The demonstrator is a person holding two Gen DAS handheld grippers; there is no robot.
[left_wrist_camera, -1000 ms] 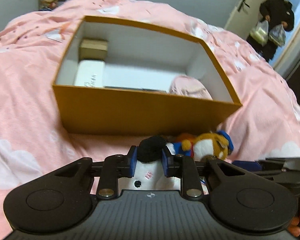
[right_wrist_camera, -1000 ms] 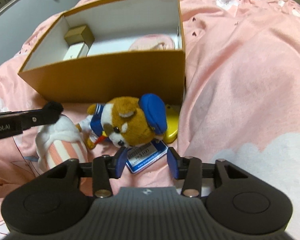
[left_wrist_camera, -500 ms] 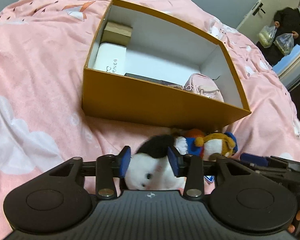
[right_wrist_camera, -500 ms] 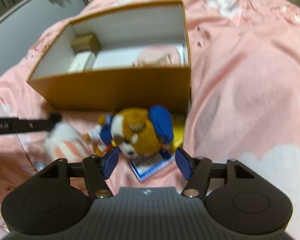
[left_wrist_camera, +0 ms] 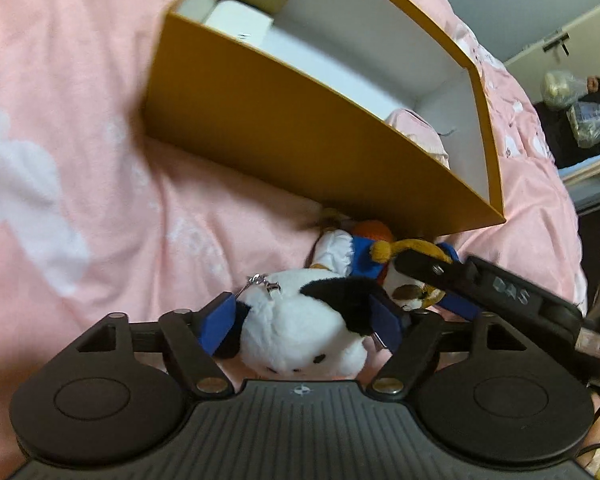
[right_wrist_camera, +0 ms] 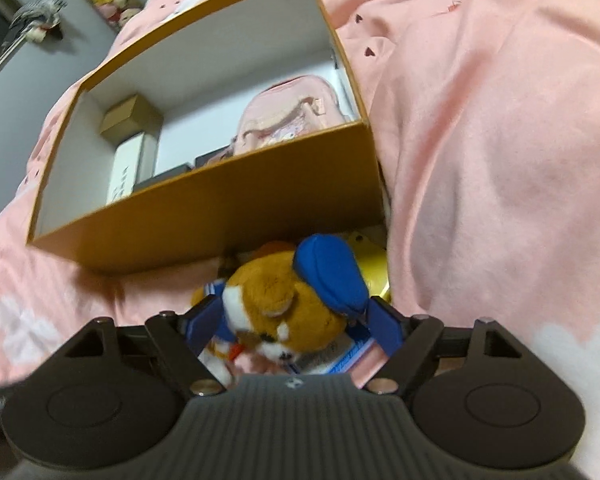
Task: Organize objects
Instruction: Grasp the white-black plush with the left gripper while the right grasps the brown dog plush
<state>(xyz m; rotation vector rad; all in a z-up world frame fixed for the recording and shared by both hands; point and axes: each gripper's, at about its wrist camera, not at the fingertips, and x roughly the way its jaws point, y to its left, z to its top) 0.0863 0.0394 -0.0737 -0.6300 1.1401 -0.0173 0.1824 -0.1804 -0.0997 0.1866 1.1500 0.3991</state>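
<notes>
A white plush with black ears [left_wrist_camera: 304, 332] lies on the pink bedspread between the fingers of my left gripper [left_wrist_camera: 306, 318], whose jaws are wide and straddle it. An orange plush dog with a blue cap [right_wrist_camera: 296, 304] lies in front of the orange box [right_wrist_camera: 236, 208], between the wide jaws of my right gripper [right_wrist_camera: 290, 326]. The dog also shows in the left wrist view [left_wrist_camera: 384, 256], with the right gripper's finger over it. The orange box in the left wrist view [left_wrist_camera: 300, 128] stands just beyond both toys.
The box holds a tan carton [right_wrist_camera: 130, 120], a white box [right_wrist_camera: 126, 170], a dark flat item [right_wrist_camera: 162, 176] and a pink pouch [right_wrist_camera: 288, 112]. A yellow object [right_wrist_camera: 370, 268] lies behind the dog. A person with bags [left_wrist_camera: 580, 116] stands in the doorway.
Both grippers have dropped lower and moved forward over their toys. The left jaws have widened from gripping the black ear to straddling the white plush; the right jaws now surround the dog.
</notes>
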